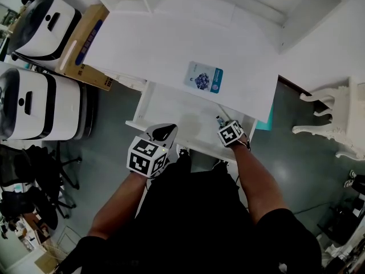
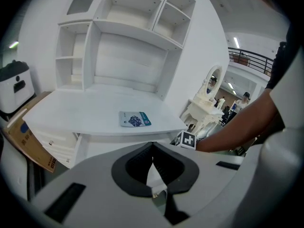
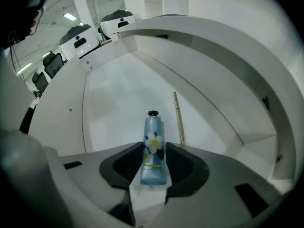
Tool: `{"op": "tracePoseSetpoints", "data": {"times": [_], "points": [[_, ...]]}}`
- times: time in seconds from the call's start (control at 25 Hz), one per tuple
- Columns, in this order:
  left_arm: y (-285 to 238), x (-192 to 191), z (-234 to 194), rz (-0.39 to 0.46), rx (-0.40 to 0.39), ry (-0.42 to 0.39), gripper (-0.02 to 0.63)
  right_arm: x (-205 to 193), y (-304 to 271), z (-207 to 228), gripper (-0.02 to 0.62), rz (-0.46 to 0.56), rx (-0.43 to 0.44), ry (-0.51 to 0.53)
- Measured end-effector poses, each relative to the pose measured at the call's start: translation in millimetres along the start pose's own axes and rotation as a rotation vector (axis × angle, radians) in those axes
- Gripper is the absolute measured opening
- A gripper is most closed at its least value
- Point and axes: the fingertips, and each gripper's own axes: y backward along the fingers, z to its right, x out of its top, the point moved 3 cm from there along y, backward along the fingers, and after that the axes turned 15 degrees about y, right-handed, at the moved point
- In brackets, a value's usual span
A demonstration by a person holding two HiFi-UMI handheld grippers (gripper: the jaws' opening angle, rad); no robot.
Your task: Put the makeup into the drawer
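Right gripper (image 3: 153,147) fingers gripping blue flowered tube (image 3: 153,127) inside open white drawer (image 3: 118,103), thin stick (image 3: 178,118) beside, left gripper (image 2: 153,147) fingers closed

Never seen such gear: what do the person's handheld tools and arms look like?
The left gripper and right gripper are pale grey with black pads, each carrying a cube of black-and-white square markers. The sleeves are short and black.
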Motion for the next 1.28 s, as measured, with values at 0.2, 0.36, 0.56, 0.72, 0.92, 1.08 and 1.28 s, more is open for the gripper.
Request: {"op": "tracePoseSetpoints", "data": {"times": [0.2,0.36,0.56,0.72,0.92,1.08,1.28], "points": [[-2,1,3,0.009,-0.016,-0.002,0.009,-1,13,1,0.153,0.01,0.0,0.0],[-6,3,6,0.013,-0.036,-0.008,0.009,0,34,1,0.153,0.063,0.0,-0.036],[-12,9,14,0.025,-0.061,-0.026,0.009,7,73,6,0.153,0.175,-0.033,-0.11],[-16,14,19,0.035,-0.078,-0.022,0.009,20,113,6,0.153,0.293,-0.043,-0.171],[-19,21,26,0.043,-0.097,-0.032,0.009,41,171,8,0.108,0.475,-0.074,-0.281],[-22,27,34,0.045,-0.116,-0.05,0.009,52,215,9,0.048,0.607,-0.114,-0.325],[-23,33,47,0.049,-0.142,-0.079,0.009,57,254,11,0.033,0.732,-0.114,-0.38]]}}
